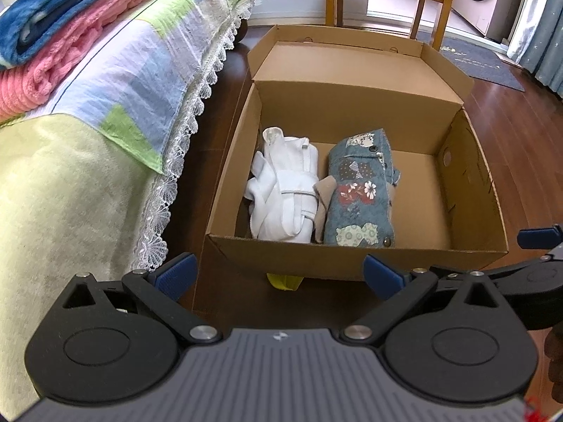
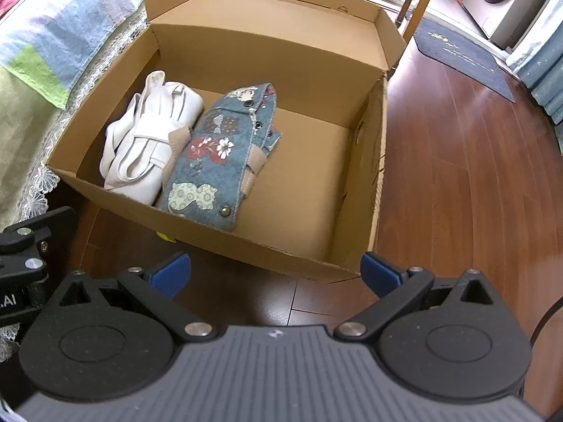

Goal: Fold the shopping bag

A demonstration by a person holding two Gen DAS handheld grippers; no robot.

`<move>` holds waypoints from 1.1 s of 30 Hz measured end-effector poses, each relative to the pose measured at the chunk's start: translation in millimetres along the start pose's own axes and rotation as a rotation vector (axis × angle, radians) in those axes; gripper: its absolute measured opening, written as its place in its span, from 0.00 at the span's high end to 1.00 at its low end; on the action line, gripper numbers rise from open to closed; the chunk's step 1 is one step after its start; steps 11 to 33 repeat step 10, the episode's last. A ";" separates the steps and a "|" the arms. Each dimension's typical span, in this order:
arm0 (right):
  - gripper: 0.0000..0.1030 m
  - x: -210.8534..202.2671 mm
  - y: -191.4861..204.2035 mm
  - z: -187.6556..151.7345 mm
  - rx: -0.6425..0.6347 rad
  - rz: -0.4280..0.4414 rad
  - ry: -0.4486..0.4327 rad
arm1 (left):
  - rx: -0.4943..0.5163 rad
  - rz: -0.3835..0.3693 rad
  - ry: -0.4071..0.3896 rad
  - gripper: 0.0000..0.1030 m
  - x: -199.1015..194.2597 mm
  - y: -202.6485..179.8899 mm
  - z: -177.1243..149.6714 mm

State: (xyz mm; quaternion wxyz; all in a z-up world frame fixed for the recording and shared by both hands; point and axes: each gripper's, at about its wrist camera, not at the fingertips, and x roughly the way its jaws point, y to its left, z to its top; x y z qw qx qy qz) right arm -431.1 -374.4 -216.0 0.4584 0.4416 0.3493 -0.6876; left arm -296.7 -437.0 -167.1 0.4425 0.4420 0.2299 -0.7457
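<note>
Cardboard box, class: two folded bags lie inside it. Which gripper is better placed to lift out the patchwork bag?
Probably right. The right gripper, open, faces the box's nearer wall beside the patchwork bag; the left gripper, also open, sits nearer the white bag.

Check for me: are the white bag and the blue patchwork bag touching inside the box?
Touching. The right wrist view shows the white bag pressed against the blue patchwork bag with no cardboard visible between them.

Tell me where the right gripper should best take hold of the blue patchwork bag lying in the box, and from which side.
Probably at the tan strap sticking out along the blue patchwork bag's right edge, coming from above on the cardboard box's bare right half. The white bag presses against its left side, leaving no finger room there. The right gripper is open, empty.
</note>
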 end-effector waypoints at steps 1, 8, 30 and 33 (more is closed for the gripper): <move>0.01 0.1 -1.0 0.5 0.003 -0.003 0.000 | 0.001 -0.002 -0.001 0.02 0.2 -0.9 0.9; 0.01 0.3 -6.5 2.1 0.021 -0.016 -0.002 | 0.028 0.000 -0.023 0.02 0.6 -7.8 5.1; 0.01 0.4 -7.6 2.2 0.024 -0.019 -0.002 | 0.033 0.000 -0.023 0.02 1.1 -9.1 6.0; 0.01 0.4 -7.6 2.2 0.024 -0.019 -0.002 | 0.033 0.000 -0.023 0.02 1.1 -9.1 6.0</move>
